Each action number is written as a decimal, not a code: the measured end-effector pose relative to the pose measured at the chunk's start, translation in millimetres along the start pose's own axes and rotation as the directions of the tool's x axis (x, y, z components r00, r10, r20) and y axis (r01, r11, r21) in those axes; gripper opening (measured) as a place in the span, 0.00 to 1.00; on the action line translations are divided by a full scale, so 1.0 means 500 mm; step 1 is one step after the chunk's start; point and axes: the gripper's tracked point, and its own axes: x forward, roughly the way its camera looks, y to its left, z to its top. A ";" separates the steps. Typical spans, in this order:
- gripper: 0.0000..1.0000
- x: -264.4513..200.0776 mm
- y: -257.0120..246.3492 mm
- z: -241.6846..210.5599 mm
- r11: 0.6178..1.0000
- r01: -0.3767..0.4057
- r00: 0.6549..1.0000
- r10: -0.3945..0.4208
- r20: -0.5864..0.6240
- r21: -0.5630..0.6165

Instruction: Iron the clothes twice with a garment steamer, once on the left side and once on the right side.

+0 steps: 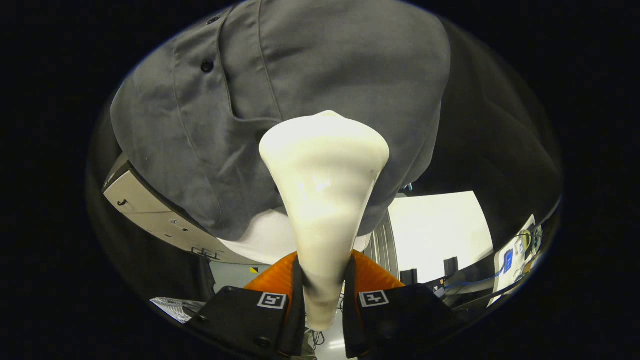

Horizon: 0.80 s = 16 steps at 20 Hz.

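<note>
A grey buttoned shirt (310, 65) hangs in front of me, with a white garment's hem (260, 240) showing under it. My gripper (322, 280) is shut on the neck of a cream garment steamer (324, 170), both fingers pressing its narrow handle. The steamer widens upward from between my fingers, and its broad head lies against the shirt just right of the button placket (207, 65). The head covers the middle of the shirt's lower front.
A pale board (150, 210) slants out from under the shirt to the left of the fingers. A bright white panel (435, 230) stands beyond the fingers to the right, with cables and equipment (515, 255) past it. Dark cloth hangs behind the shirt.
</note>
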 end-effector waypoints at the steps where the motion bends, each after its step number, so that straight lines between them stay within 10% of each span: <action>1: 0.39 0.011 0.001 -0.011 1.000 -0.001 1.000 0.001 -0.012 -0.001; 16: 0.39 0.113 -0.015 -0.164 0.999 0.030 0.988 -0.026 -0.153 0.021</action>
